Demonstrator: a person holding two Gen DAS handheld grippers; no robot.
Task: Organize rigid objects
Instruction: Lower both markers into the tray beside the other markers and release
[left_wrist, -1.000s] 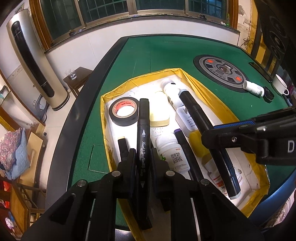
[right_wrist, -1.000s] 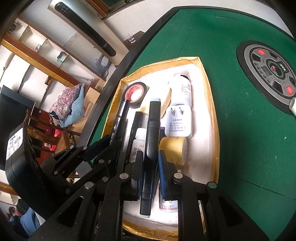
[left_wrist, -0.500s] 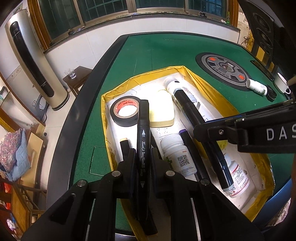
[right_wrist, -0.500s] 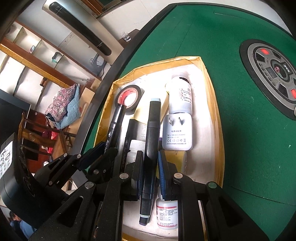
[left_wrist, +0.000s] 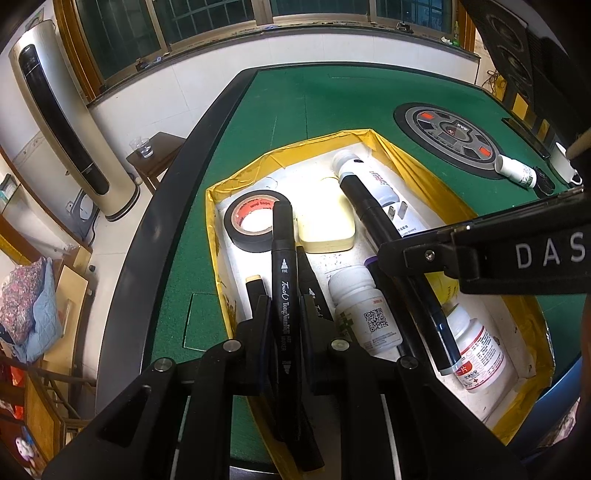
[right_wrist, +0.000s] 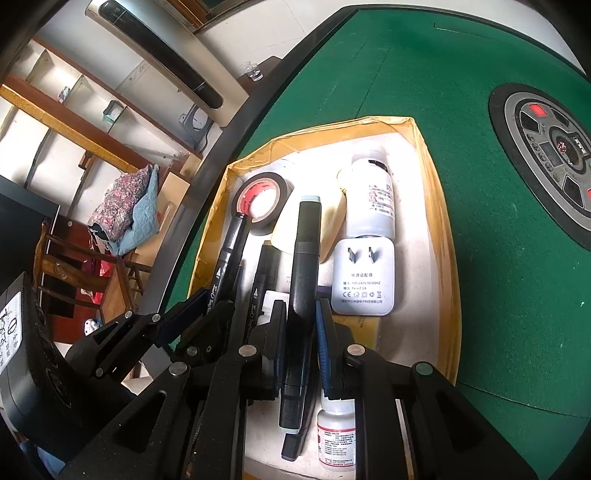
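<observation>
Table (left_wrist: 332, 103): green felt top with a dark raised rim, spreading out ahead of both grippers; a round control panel (right_wrist: 554, 147) is set in it, ahead and to the right of the right gripper.
Box (left_wrist: 417, 162): shallow, yellow-walled with a white floor, lying on the felt directly under and ahead of both grippers.
Left gripper (left_wrist: 282, 314): clamped on a black marker (left_wrist: 282, 280) with white lettering; the marker runs forward between the pads, its far end over the tape roll, its near end passing back under the gripper body.
Right gripper (right_wrist: 301, 321): clamped on a dark marker (right_wrist: 304, 266) with a pale end cap; it points forward over the box floor, and its near end sticks out behind the blue pads.
White charger plug (right_wrist: 364, 280): flat on the box floor, just right of the right gripper's marker, prongs facing up.
White bottles: one (right_wrist: 371, 203) lying ahead of the plug; one (left_wrist: 364, 310) just right of the left gripper's pads; one (left_wrist: 480, 354) with a red label further right, under the right gripper's marker.
Tape roll (left_wrist: 255, 221): black with a red core, in the far left corner of the box, ahead of the left gripper.
Yellow block (left_wrist: 325, 221): pale, rounded, just right of the tape roll.
Loose markers (right_wrist: 264, 280): dark ones lying on the floor between the two held markers.
</observation>
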